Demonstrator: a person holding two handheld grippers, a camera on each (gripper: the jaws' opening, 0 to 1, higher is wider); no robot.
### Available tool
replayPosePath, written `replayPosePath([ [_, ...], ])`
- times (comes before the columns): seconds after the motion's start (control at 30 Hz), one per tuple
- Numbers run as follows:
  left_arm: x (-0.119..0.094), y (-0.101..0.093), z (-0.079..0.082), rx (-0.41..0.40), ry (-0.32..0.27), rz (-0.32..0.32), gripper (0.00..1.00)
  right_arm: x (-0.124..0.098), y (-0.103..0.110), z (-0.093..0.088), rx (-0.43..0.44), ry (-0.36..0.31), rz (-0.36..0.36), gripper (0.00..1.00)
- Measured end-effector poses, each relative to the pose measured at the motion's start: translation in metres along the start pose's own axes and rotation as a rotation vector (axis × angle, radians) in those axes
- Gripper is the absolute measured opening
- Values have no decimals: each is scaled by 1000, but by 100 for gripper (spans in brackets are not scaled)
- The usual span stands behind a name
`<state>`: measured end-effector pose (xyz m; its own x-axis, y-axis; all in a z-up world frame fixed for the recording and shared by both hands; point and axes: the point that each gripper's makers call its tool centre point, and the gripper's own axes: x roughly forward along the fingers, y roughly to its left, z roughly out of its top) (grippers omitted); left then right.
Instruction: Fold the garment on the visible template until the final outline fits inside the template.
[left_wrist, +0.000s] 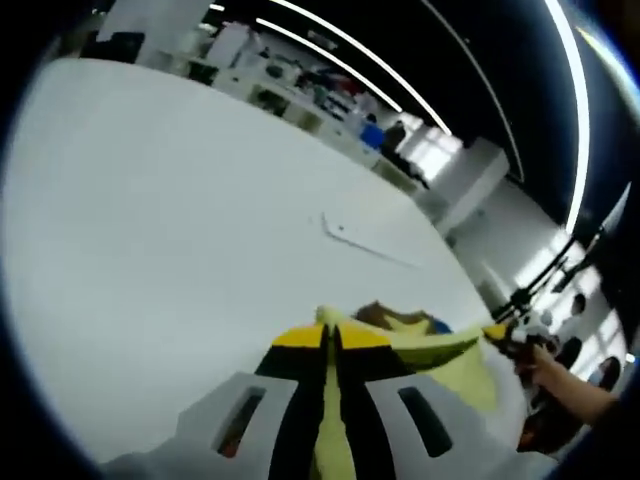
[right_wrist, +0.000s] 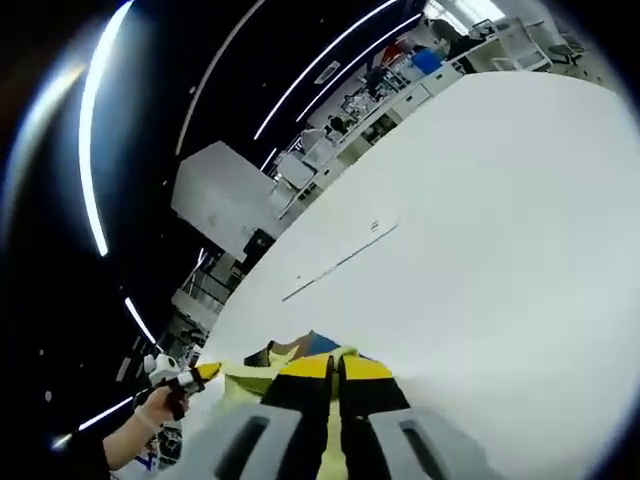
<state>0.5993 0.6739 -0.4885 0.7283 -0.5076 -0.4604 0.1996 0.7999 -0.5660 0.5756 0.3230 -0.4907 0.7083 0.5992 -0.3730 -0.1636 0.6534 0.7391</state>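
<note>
Garment (left_wrist: 430, 352) yellow, lifted over white table (left_wrist: 150, 220), stretched between both grippers. Left gripper (left_wrist: 333, 338) clamped on one edge, right gripper (right_wrist: 335, 368) pinching other edge. Template outline (right_wrist: 340, 258) faint on table beyond.

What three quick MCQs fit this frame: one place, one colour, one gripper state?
1. Where is the thin template line?
A. On the white table, beyond the garment
B. On the garment
C. On the ceiling

2. What colour is most of the garment?
A. Red
B. Yellow-green
C. Black

3. How does the left gripper stand?
A. Wide open
B. Shut on the garment
C. Shut on a cup

Key: 1 A, the line runs across the table past the cloth. 2 B, the cloth is yellow-green, with brown and blue at its top edge. 3 B, cloth is pinched between the closed yellow tips; the right gripper grips likewise.
</note>
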Motion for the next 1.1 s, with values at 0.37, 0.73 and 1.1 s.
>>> replayPosePath([
  [0.37,-2,7,-12,-42,10,-1,0,1,-4,-5,-2,19,-16,0],
  [0.73,0,5,-9,-43,16,-22,5,5,-3,-9,-44,17,-10,0],
  [1.1,11,4,7,-182,-36,-33,0,14,-6,10,129,-57,15,0],
])
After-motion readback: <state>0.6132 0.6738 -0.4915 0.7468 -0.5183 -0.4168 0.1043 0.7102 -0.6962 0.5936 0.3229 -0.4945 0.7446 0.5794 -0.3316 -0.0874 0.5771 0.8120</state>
